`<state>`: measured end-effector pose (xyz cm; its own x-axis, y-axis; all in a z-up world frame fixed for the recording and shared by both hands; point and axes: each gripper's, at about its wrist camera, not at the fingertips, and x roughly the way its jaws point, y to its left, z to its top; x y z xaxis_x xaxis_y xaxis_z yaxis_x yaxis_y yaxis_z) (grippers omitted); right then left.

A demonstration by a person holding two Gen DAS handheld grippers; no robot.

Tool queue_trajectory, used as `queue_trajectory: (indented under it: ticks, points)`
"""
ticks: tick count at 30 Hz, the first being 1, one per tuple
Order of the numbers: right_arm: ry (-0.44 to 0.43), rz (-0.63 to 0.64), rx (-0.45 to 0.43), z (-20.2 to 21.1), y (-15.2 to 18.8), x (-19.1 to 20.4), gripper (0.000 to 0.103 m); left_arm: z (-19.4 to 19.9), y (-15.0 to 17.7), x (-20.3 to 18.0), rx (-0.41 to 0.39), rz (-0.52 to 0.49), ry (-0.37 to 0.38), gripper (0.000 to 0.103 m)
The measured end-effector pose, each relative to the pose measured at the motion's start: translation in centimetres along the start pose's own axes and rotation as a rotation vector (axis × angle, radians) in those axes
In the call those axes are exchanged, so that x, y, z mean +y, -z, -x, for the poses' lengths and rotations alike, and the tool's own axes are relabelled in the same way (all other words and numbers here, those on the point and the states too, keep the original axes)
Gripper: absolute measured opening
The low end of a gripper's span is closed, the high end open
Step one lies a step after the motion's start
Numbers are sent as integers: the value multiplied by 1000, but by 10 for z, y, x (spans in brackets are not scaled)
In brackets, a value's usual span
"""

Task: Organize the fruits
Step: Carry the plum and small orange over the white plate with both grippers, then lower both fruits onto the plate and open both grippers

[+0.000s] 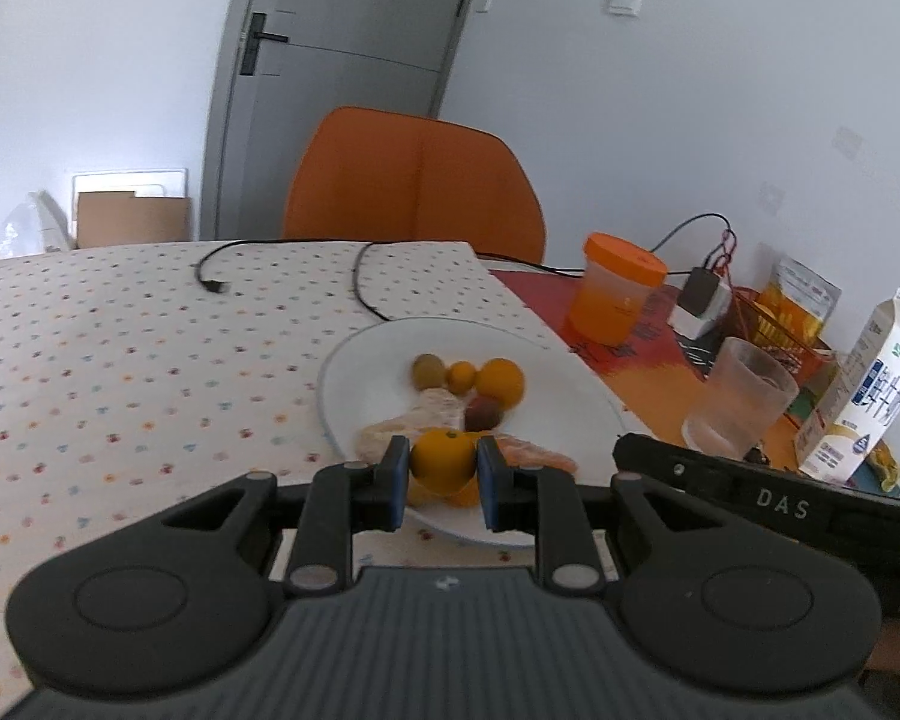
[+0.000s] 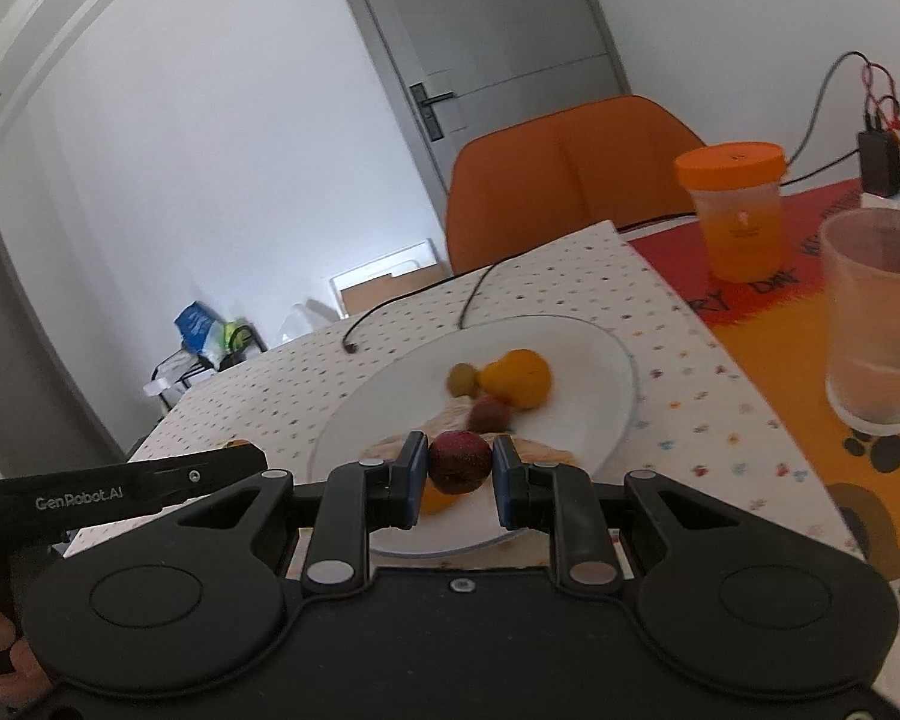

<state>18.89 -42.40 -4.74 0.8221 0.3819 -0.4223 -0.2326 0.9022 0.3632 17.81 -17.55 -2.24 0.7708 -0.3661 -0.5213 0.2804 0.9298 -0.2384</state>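
The white plate (image 1: 570, 396) sits at the right edge of the dotted tablecloth (image 1: 120, 360). To its left the cloth lies broad and bare, crossed only at the far side by a black cable (image 1: 210, 267) that loops close to the plate's far rim. To the right the way is crowded: a frosted cup (image 1: 744, 396) stands nearest the plate, an orange-lidded jar (image 1: 621, 288) behind it, a milk carton (image 1: 864, 384) farther right. An orange chair (image 1: 414, 180) blocks the table's far edge. Fruit fills the plate's middle; its rim stays bare.
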Motion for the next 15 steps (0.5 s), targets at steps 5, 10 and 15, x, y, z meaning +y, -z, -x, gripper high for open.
queue_trajectory:
  ticks: [5,10,15]
  points:
    - [12,-13,-2,0,-3,-14,21,-12,-2,-11,9,-8,10,22]
    - [14,-10,-6,0,-7,-20,21,-24,-4,-22,20,-32,23,22]
    - [18,-13,-6,-3,-8,-26,21,-27,-5,-25,11,-40,6,23]
